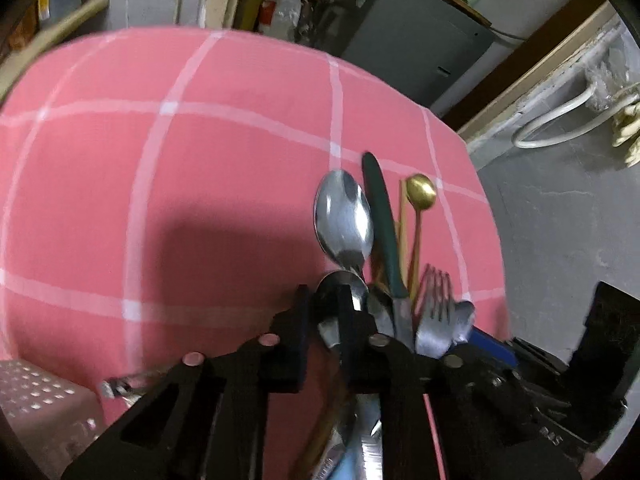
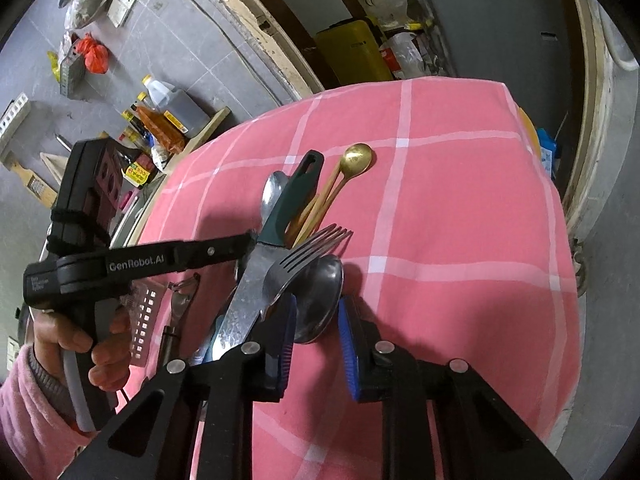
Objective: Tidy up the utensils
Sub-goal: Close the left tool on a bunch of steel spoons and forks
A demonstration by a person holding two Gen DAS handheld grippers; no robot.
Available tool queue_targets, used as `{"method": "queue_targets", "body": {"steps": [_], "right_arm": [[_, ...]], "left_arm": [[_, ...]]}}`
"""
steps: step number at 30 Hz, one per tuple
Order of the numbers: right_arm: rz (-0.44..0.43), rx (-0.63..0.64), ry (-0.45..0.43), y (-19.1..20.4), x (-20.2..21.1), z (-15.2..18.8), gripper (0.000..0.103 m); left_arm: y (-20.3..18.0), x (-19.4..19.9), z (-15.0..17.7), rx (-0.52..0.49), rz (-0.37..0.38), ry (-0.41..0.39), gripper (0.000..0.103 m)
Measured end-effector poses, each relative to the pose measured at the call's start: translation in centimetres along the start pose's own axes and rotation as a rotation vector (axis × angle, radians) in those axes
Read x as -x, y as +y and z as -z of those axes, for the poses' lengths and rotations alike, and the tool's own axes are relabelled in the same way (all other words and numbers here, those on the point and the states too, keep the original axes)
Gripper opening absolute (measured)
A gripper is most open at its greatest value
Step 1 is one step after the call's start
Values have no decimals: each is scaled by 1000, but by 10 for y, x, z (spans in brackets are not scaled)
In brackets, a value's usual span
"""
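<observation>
A pile of utensils lies on the pink checked tablecloth [image 1: 160, 200]: a steel spoon [image 1: 344, 216], a green-handled knife [image 1: 382, 220], a gold spoon [image 1: 420, 192], wooden chopsticks [image 1: 403, 224] and a fork [image 1: 436, 312]. My left gripper [image 1: 324, 320] is shut on a steel spoon [image 1: 340, 292] at the near end of the pile. In the right wrist view the knife [image 2: 292, 204], fork [image 2: 308, 252], gold spoon [image 2: 358, 158] and a steel spoon bowl [image 2: 320, 300] show. My right gripper [image 2: 316, 344] is open, its blue pads either side of that spoon bowl.
A perforated pink basket [image 1: 36, 400] sits at the lower left of the left wrist view. A peeler [image 2: 180, 304] and the basket's edge [image 2: 144, 320] lie left of the pile. The table edge drops off at the right [image 2: 568, 280]. Bottles [image 2: 160, 120] stand on a shelf beyond.
</observation>
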State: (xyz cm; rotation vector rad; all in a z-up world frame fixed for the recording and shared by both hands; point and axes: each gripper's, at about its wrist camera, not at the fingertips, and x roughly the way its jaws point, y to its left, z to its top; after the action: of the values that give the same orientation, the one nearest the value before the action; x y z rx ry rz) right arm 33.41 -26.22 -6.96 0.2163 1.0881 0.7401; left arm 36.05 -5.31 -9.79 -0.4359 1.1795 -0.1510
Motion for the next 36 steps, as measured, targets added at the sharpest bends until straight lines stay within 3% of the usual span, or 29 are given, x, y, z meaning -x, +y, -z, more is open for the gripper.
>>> {"method": "queue_targets", "body": {"steps": [6, 12, 18, 25, 31, 36], "right_arm": [[-4, -63, -3, -8, -2, -4, 6], [6, -93, -28, -8, 5, 2, 5], [9, -114, -35, -9, 8, 7, 5], [7, -114, -30, -10, 6, 5, 5], [3, -103, -18, -10, 3, 6, 6], [-1, -100, -7, -11, 2, 5, 6]], "left_arm": [[15, -3, -3, 115, 97, 28, 2], [11, 18, 8, 138, 144, -16, 0], [18, 16, 7, 156, 221, 35, 0], [24, 12, 5, 207, 261, 66, 0], [30, 1, 17, 224, 329, 130, 9], [31, 8, 17, 196, 297, 106, 6]]}}
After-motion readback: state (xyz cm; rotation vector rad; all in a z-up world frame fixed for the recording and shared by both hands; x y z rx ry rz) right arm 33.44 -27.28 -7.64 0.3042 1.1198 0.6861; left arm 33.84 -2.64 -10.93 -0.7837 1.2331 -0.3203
